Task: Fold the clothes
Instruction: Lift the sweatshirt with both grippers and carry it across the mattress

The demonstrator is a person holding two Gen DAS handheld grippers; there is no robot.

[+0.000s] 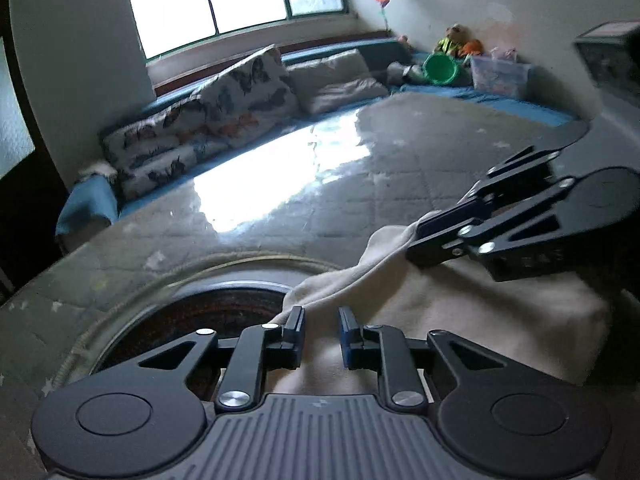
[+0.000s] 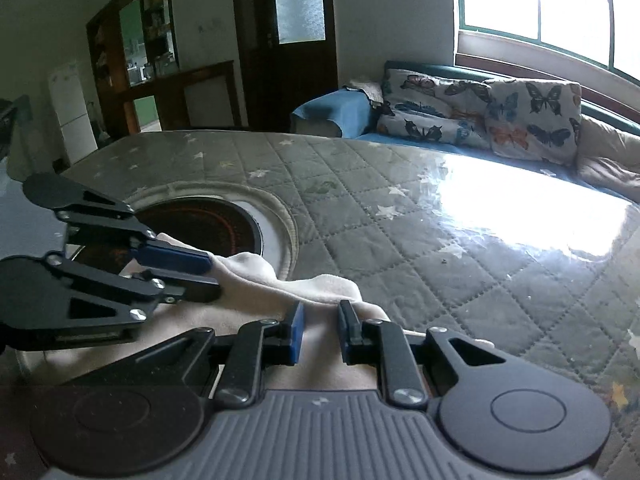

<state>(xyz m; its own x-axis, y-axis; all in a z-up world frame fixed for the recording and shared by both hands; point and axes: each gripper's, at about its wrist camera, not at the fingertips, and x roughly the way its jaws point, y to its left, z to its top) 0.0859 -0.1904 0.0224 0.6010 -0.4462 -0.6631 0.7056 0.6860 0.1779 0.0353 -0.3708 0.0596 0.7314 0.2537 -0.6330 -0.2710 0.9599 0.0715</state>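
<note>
My left tool (image 1: 320, 334): jaws narrow; cream garment (image 1: 460, 312) lies under and between the fingers, but whether they pinch it I cannot tell. Seen from the right wrist, this tool (image 2: 208, 276) sits at 9 o'clock, with a cloth fold at its tips.

Garment: bunched on the quilted grey table (image 1: 400, 184), at 6 o'clock in both views, just beside a round dark inset (image 2: 208, 224) at 10 o'clock.

My right tool (image 2: 320, 332): jaws narrow, cloth between them; grip uncertain. From the left wrist it (image 1: 416, 246) lies at 3 o'clock, tips on a raised fold.
</note>
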